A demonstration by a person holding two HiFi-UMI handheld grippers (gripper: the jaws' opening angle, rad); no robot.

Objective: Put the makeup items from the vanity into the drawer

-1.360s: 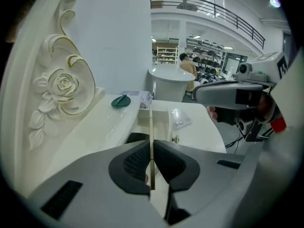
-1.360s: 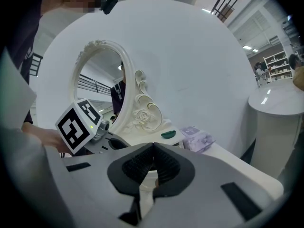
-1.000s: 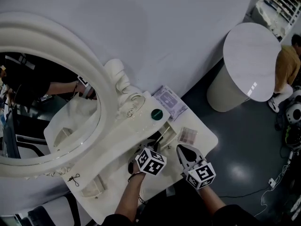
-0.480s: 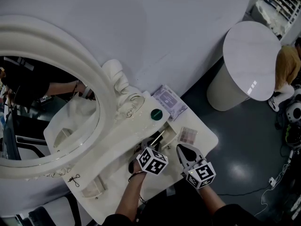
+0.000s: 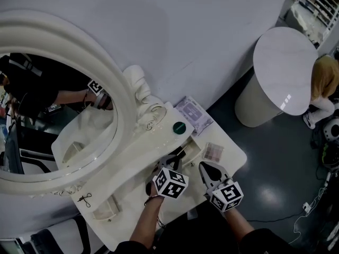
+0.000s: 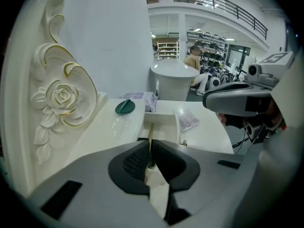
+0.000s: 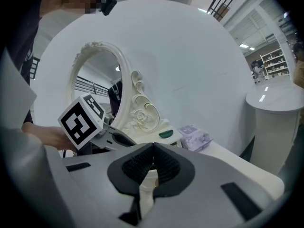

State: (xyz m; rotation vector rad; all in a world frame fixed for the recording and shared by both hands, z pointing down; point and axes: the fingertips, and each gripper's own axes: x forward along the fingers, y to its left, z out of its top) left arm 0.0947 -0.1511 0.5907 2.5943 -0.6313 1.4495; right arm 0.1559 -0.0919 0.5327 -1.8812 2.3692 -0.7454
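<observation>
My left gripper (image 5: 173,161) (image 6: 150,145) hovers over the open drawer (image 5: 193,149) (image 6: 162,121) in the white vanity top. Its jaws are closing, and the pads pinch a thin gold makeup stick (image 6: 150,148) that points down into the drawer. My right gripper (image 5: 207,168) (image 7: 153,150) is beside it on the right, shut and empty. A round dark green compact (image 5: 179,127) (image 6: 125,107) lies on the raised shelf. An eyeshadow palette (image 5: 213,152) (image 6: 188,119) lies to the right of the drawer. A purple packet (image 5: 193,113) (image 6: 141,98) (image 7: 194,136) sits at the far corner.
The big oval mirror (image 5: 53,115) with its carved rose frame (image 6: 61,99) stands along the left. A round white pedestal table (image 5: 283,67) stands on the dark floor to the right, with a person (image 5: 324,81) behind it. The vanity's front edge is near my arms.
The left gripper has shifted slightly. The stick showed pale and raised above the drawer half a second ago and now sits lower. The right gripper has stayed put.
</observation>
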